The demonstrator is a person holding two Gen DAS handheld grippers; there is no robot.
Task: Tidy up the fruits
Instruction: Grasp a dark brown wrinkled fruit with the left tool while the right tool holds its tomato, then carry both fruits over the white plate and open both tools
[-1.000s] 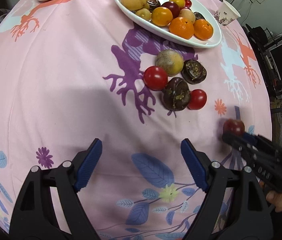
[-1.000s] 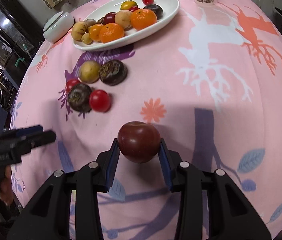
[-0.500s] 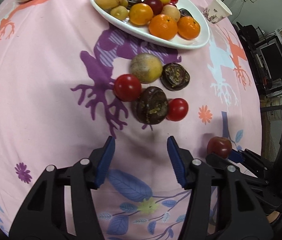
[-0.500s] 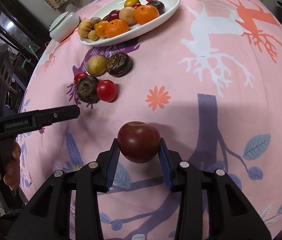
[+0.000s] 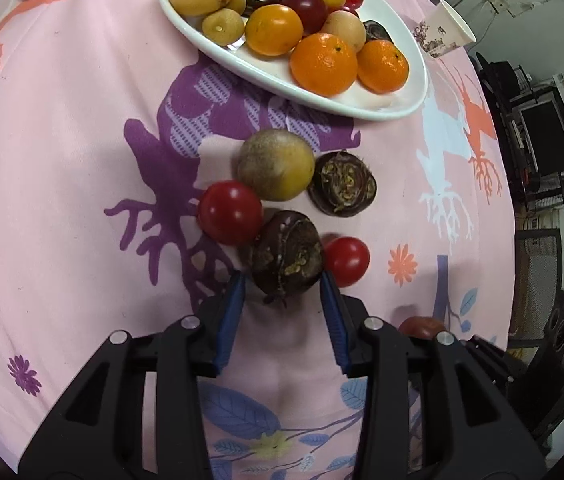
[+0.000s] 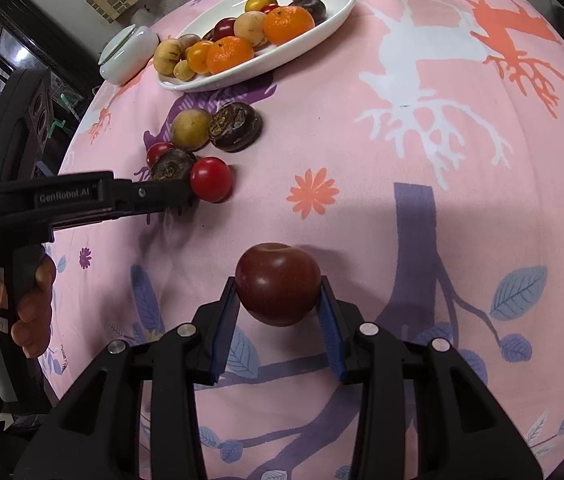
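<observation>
My left gripper (image 5: 282, 280) is closing around a dark brown water chestnut (image 5: 287, 254) lying on the pink cloth. The right pad touches it and a sliver of gap shows at the left pad. Around the chestnut lie two red tomatoes (image 5: 230, 212) (image 5: 347, 261), a yellow-green fruit (image 5: 276, 170) and a second water chestnut (image 5: 342, 184). My right gripper (image 6: 278, 300) is shut on a dark red plum (image 6: 278, 288), held just above the cloth. A white oval plate (image 5: 402, 108) at the back holds several oranges, tomatoes and other fruits.
A paper cup (image 5: 442, 30) stands right of the plate, and a white lidded dish (image 6: 126, 54) lies to its left. A person's hand (image 6: 30, 312) grips the left tool's handle. Dark shelves and equipment stand past the table's right edge.
My left gripper moved forward to the fruit cluster and narrowed its jaws around the nearer water chestnut. The right gripper stayed put with the plum.
</observation>
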